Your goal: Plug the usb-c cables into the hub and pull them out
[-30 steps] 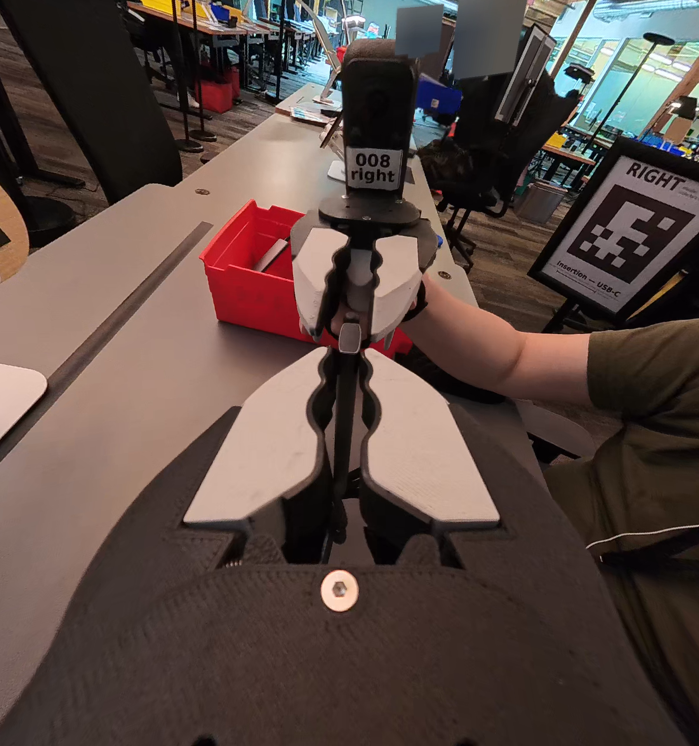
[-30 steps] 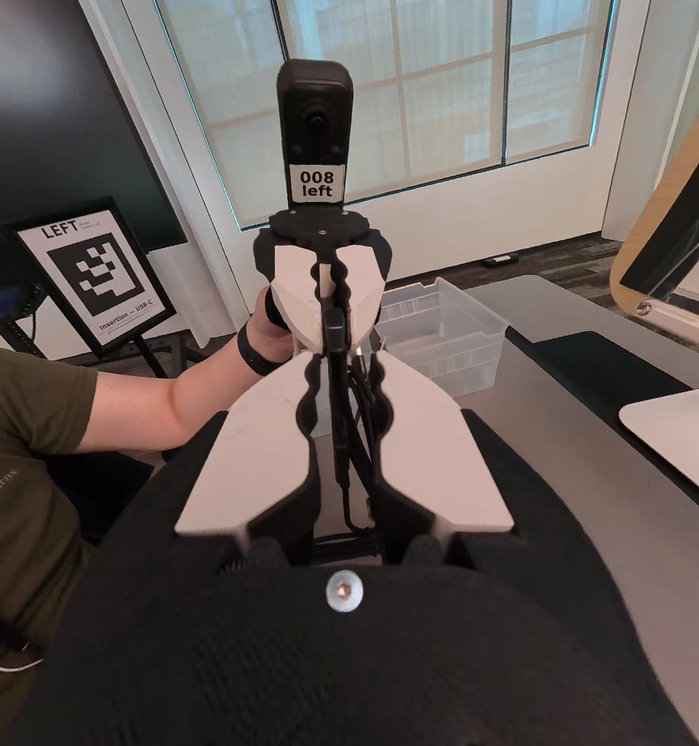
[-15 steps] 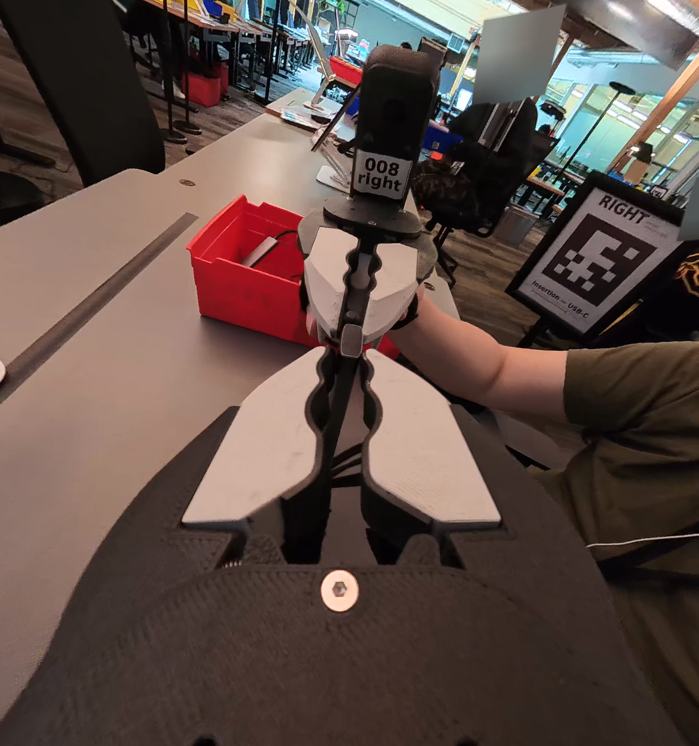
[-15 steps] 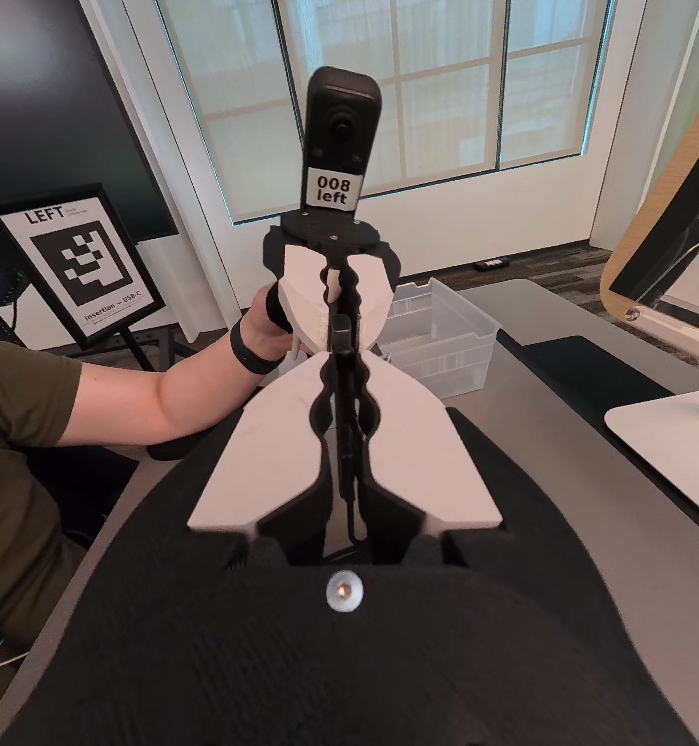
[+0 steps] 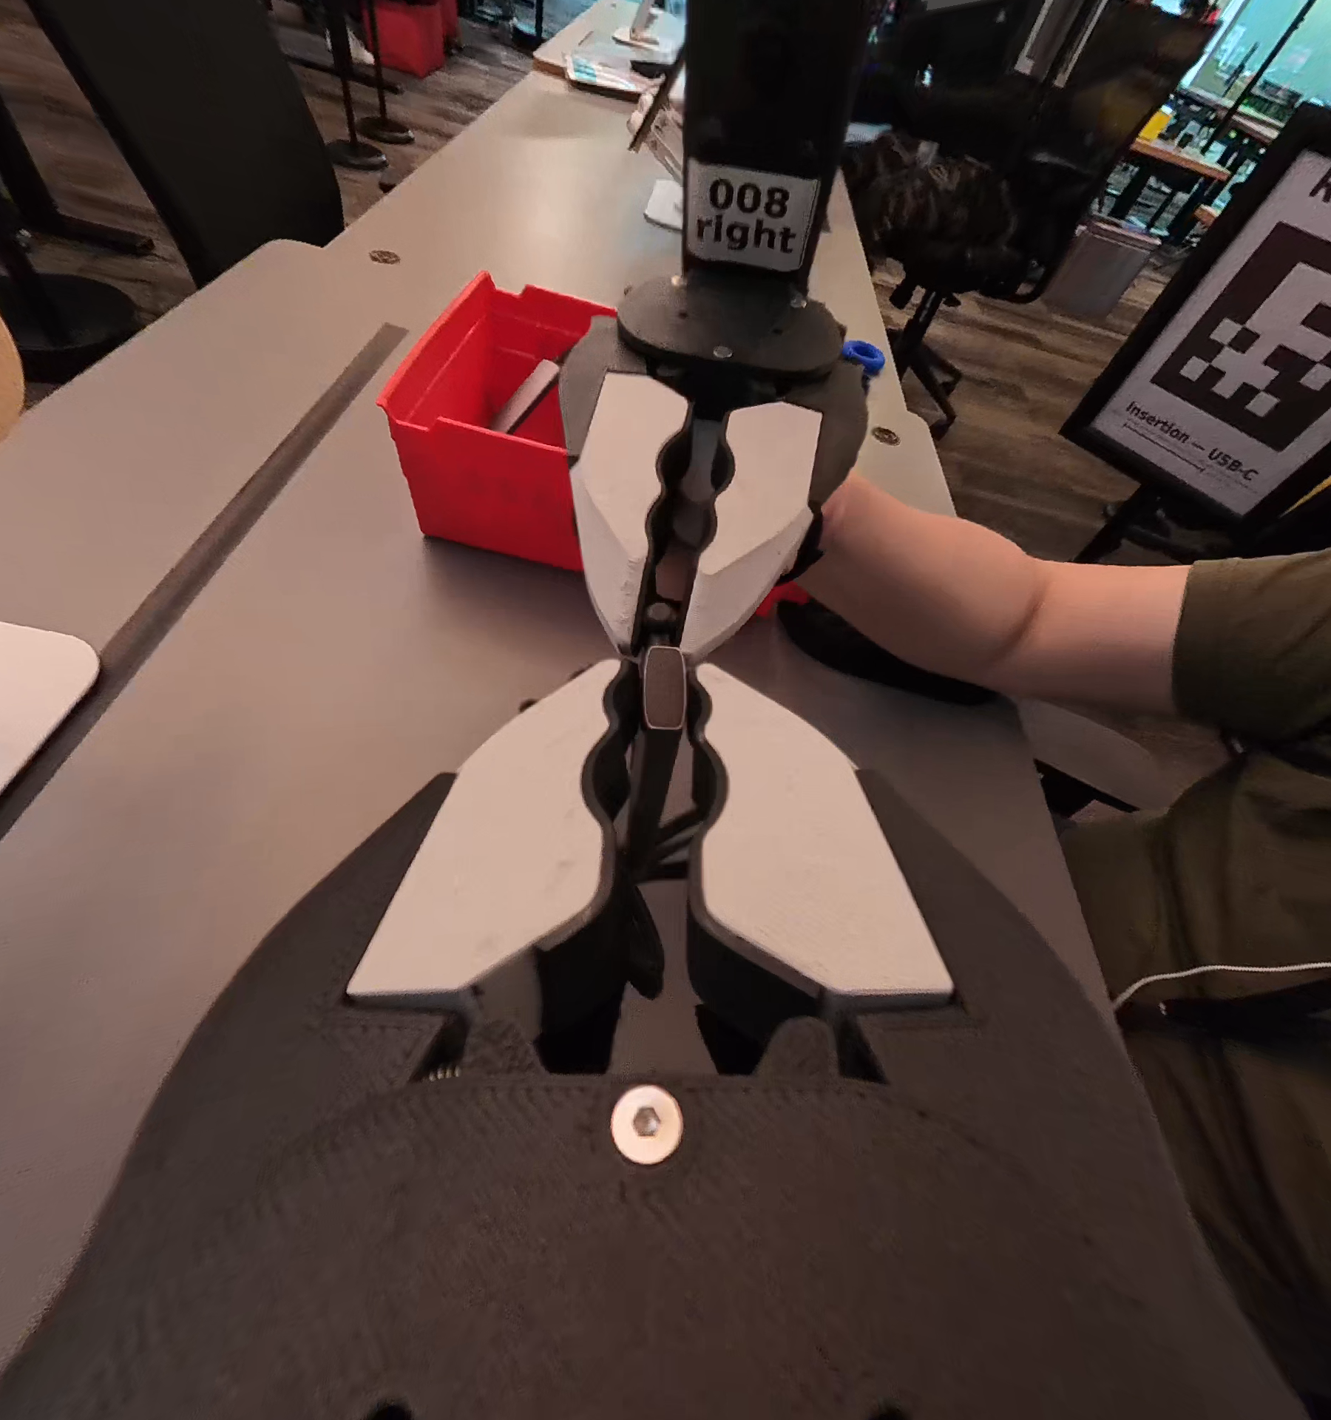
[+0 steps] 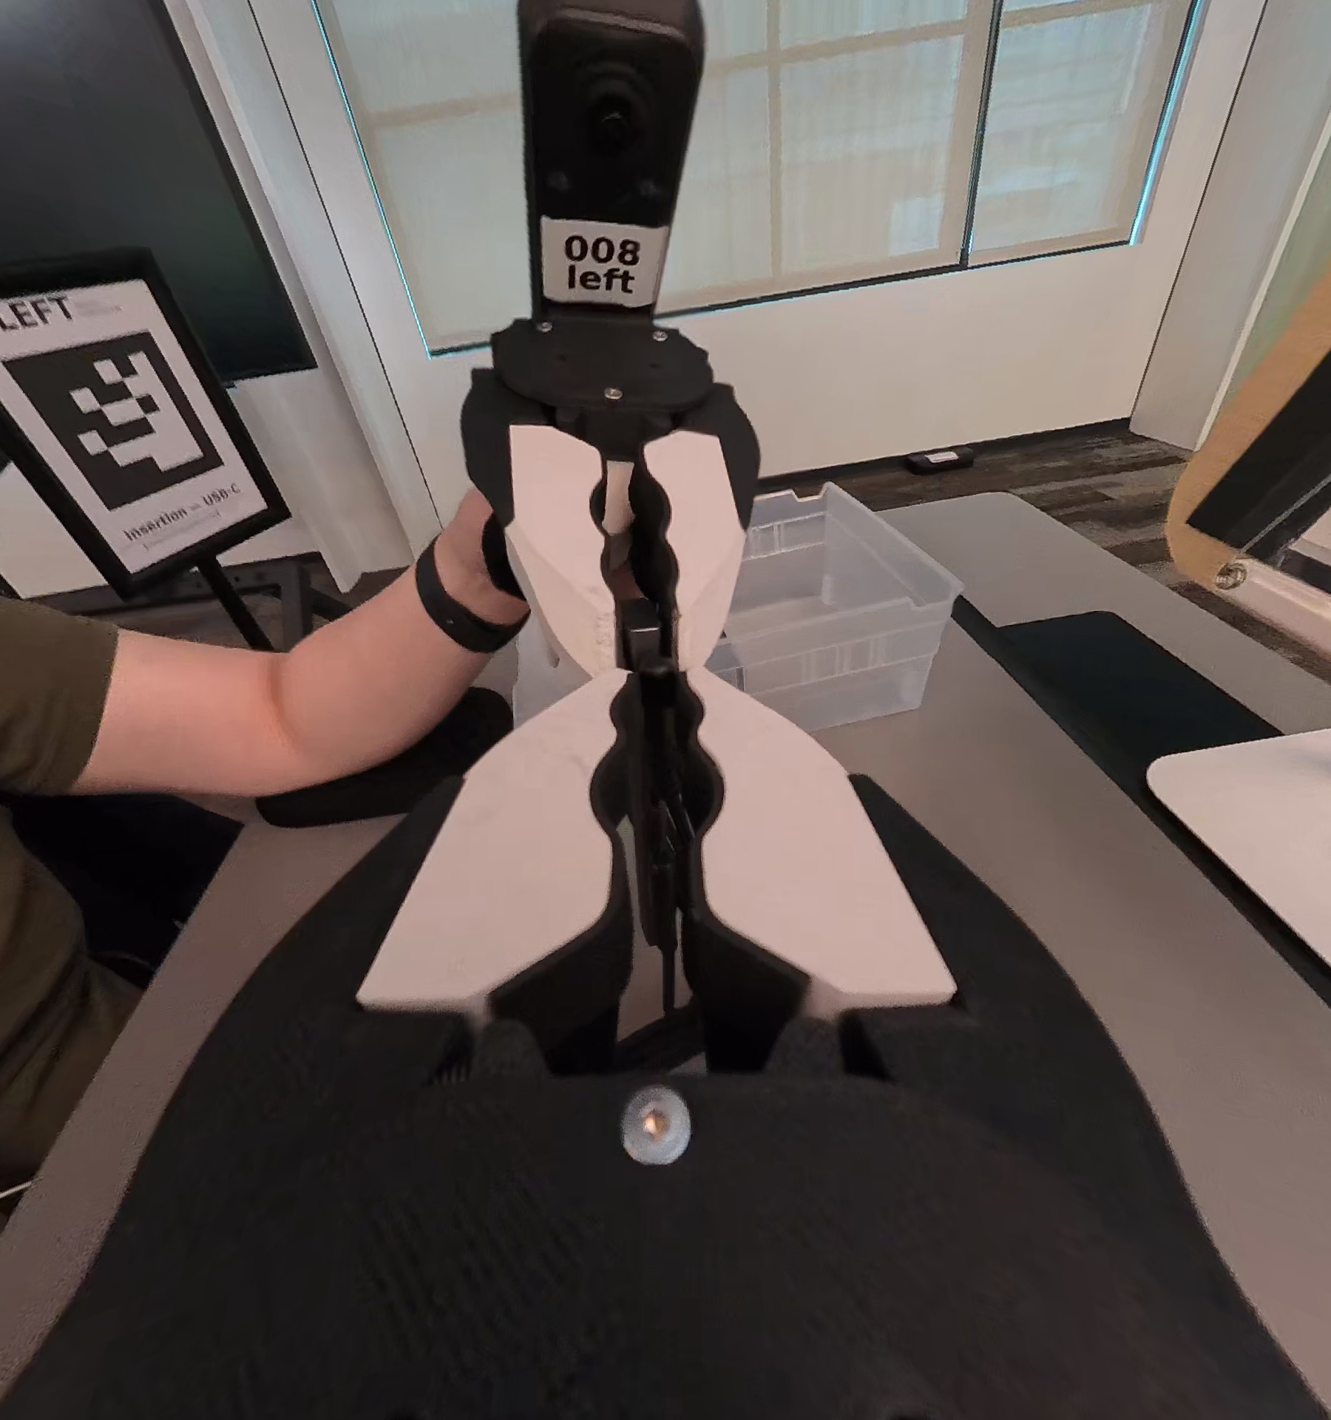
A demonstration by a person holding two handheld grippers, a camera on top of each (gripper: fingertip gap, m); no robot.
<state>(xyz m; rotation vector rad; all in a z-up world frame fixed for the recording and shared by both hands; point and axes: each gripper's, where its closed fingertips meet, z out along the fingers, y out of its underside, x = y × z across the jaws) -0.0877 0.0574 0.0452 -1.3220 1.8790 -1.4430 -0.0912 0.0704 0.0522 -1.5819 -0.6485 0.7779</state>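
Observation:
In the left wrist view my left gripper (image 5: 658, 680) is shut on the grey hub (image 5: 662, 695), whose rounded end face points forward; black cables hang down between the fingers. My right gripper (image 5: 658, 649) faces it tip to tip, almost touching. In the right wrist view my right gripper (image 6: 651, 680) is shut on a black usb-c cable (image 6: 658, 845), its plug end meeting the dark hub (image 6: 639, 626) held in the left gripper (image 6: 643, 657). The fingers hide the joint, so I cannot tell whether the plug is seated.
A red bin (image 5: 478, 461) stands on the grey table behind the right gripper. A clear plastic bin (image 6: 839, 615) stands behind the left gripper. A white pad (image 6: 1262, 830) lies at the table's side. Framed marker signs (image 5: 1262, 346) (image 6: 125, 430) stand off the table. A person's forearm (image 5: 993, 615) reaches in. Only a small space, under 4 cm, lies between the two pairs of fingers.
The two grippers have moved toward each other and now meet tip to tip. Each looms larger in the other's view. Both stay shut on what they hold.

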